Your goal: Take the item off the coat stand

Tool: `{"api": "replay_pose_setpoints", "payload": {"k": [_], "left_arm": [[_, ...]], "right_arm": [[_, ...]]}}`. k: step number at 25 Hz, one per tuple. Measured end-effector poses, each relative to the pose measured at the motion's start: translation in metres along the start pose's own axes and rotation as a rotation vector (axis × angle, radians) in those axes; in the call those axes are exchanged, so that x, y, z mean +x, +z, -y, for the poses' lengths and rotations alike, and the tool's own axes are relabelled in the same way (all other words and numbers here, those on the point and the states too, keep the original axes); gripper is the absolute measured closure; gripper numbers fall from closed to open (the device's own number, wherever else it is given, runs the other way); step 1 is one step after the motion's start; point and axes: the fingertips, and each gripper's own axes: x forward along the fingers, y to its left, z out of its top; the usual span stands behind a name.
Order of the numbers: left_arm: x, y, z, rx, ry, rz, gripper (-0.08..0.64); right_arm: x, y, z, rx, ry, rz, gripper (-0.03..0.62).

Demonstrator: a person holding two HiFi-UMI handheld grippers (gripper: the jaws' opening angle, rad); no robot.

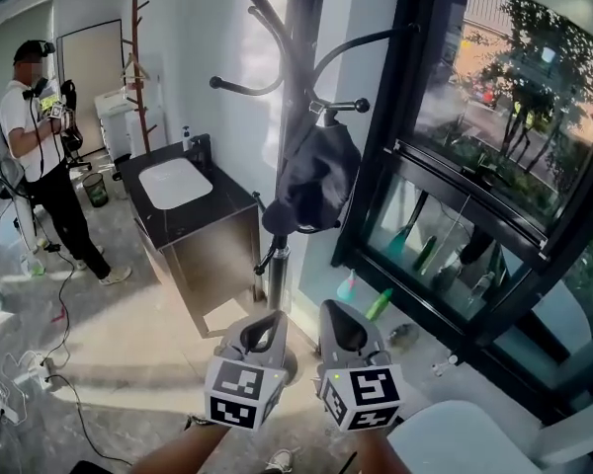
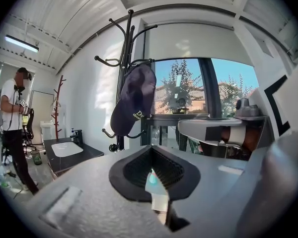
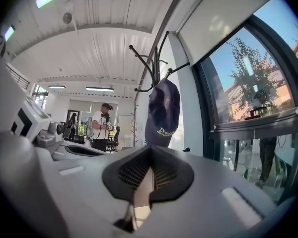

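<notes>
Not much can be reported as done here tbh. The dark cap is hung on one of the hooks of the black coat stand, roughly halfway up the pole, so the item hasn't been taken off yet. Basically the whole job is left, as far as can be judged: reach up, grab, lift clear of the hook.

The left gripper and right gripper are held low, side by side, well below the cap. Both sets of jaws are seen pressed together with nothing clamped between them.

Counts:
- one cap
- one black stand, plus one wooden stand further back
- two grippers
- one person seen in the background
</notes>
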Motion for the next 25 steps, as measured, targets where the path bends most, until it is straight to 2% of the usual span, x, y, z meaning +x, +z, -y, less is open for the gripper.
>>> {"api": "replay_pose_setpoints", "payload": {"k": [4, 14, 21, 25], "left_arm": [[0.016, 0.011, -0.001, -0.009, 0.02, 0.01, 0.558], [0.037, 0.03, -0.015, -0.003, 0.069, 0.029, 0.558], [0.051, 0.035, -0.022, 0.009, 0.062, 0.033, 0.558], [0.056, 0.039, -0.03, 0.016, 0.049, 0.039, 0.558]], "right_arm": [[0.015, 0.018, 0.019, -0.031, 0.036, 0.017, 0.595], [0.048, 0.072, 0.049, -0.036, 0.09, 0.091, 0.565], [0.069, 0.097, 0.057, -0.032, 0.105, 0.133, 0.501], [0.082, 0.108, 0.061, -0.017, 0.101, 0.147, 0.485]]}}
